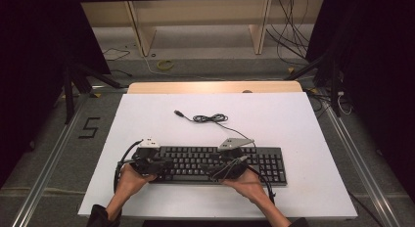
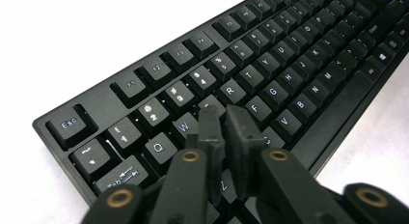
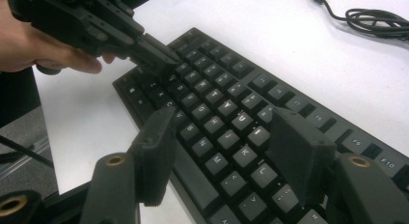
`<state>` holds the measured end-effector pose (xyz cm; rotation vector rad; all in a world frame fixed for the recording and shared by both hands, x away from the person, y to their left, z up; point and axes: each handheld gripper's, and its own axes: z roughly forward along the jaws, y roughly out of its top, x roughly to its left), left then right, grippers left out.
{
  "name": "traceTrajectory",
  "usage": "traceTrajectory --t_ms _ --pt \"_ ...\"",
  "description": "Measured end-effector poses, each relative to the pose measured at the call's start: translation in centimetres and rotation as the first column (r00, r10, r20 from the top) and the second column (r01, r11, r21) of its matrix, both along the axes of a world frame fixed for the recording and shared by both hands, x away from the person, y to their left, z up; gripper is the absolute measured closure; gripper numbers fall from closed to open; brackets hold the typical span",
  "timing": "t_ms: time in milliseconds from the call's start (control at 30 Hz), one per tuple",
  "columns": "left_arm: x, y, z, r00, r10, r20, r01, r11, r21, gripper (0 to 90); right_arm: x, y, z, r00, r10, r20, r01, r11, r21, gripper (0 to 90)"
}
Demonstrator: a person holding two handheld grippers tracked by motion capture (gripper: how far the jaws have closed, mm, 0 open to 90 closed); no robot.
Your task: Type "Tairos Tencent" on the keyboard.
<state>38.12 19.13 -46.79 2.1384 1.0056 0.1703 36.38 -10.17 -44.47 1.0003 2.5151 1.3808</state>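
Left gripper [image 2: 226, 119], jaws nearly closed and empty, is poised directly above keyboard [image 2: 270, 74]; right gripper [image 3: 226, 151] is held wide over its middle.

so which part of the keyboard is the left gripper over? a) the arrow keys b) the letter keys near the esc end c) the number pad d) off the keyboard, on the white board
b: in the left gripper view the nearly shut left gripper sits over the keyboard near W, Q and the Esc key.
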Motion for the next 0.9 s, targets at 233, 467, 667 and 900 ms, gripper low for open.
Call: traceTrajectory --t_ms 233,467,667,900 --pt "0.16 -0.38 -0.24 0.9998 -0.014 -0.012 0.014 0.9997 0.020 88.8 -0.32 0.22 0.05 0.9999 0.011 0.001 -0.011 0.9999 0.003 43.5" --pt "0.25 -0.51 -0.40 0.9998 -0.008 -0.021 0.009 0.9996 0.027 89.0 -0.72 0.32 0.21 0.9997 0.025 0.004 -0.025 0.9996 0.008 38.7" --pt "0.32 -0.60 -0.68 0.9997 -0.007 -0.025 0.008 0.9995 0.032 89.0 -0.87 0.38 0.22 0.9996 0.028 0.004 -0.028 0.9996 0.006 36.1" --pt "0.31 -0.58 -0.78 0.9996 -0.004 -0.027 0.005 0.9997 0.026 89.3 -0.95 0.44 0.20 0.9996 0.029 0.005 -0.029 0.9996 0.005 35.3"
